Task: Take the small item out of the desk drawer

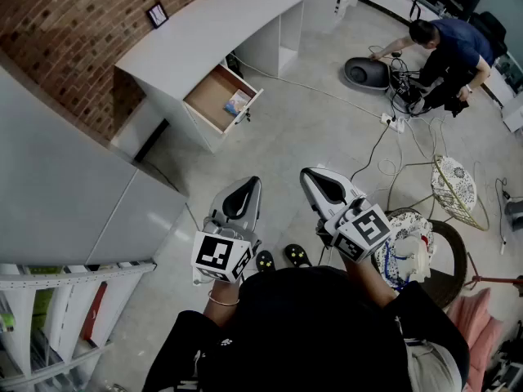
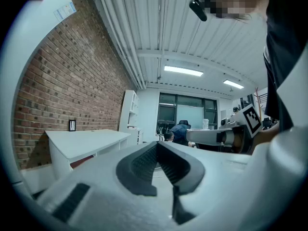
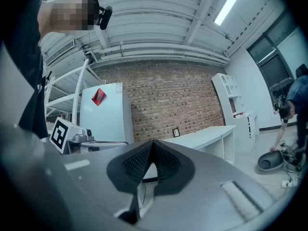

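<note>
Head view: small pale-blue item (image 1: 238,102) lies in open drawer (image 1: 210,96).

Left gripper (image 1: 250,183): held low in front of the torso, pointing forward and away from the body; jaws closed together, nothing between them.
Right gripper (image 1: 310,174): beside the left one and apart from it, pointing forward and tilted slightly leftward; jaws closed together, empty.
Left marker cube (image 1: 221,256): at the body end, top face up.
Right marker cube (image 1: 365,233): at the body end, tilted outward.
Left wrist (image 1: 222,299): bare, just below its cube.
</note>
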A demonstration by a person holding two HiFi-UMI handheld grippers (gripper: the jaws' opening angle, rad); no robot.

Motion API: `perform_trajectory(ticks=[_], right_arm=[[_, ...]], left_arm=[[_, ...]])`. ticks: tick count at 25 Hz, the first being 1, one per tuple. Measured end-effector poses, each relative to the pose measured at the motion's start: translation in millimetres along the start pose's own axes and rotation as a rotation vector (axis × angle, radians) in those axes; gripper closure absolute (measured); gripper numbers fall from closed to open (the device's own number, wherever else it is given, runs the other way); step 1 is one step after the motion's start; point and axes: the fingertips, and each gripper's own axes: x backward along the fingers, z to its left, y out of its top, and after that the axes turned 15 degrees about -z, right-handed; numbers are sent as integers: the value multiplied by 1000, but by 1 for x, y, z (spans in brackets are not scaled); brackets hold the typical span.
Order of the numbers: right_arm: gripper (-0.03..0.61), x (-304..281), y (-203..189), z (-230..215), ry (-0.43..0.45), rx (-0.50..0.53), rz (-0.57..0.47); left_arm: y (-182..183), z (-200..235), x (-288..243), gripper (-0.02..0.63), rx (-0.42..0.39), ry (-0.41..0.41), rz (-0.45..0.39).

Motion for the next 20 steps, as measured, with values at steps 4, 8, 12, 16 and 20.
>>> perform_trajectory(ticks=[4,8,12,16,20], right_arm=[[572,-6,-6,7,-10,-13,0],[572,-16,-2,21,-5,-29,-49],[572,-27,-3,37,8,-49,-82],[571,-33,-8,49,5,-37,-78],[571,-32,-9,52,-27,-23,-75]], left_arm=[[3,11,7,623,-2,-5,1],[6,22,15,623,14,-12,-6],[10,35,24,623,27,-27,-15],[10,46,30,621,50,-42,-18],[9,50,34,620,74,-69,-22]])
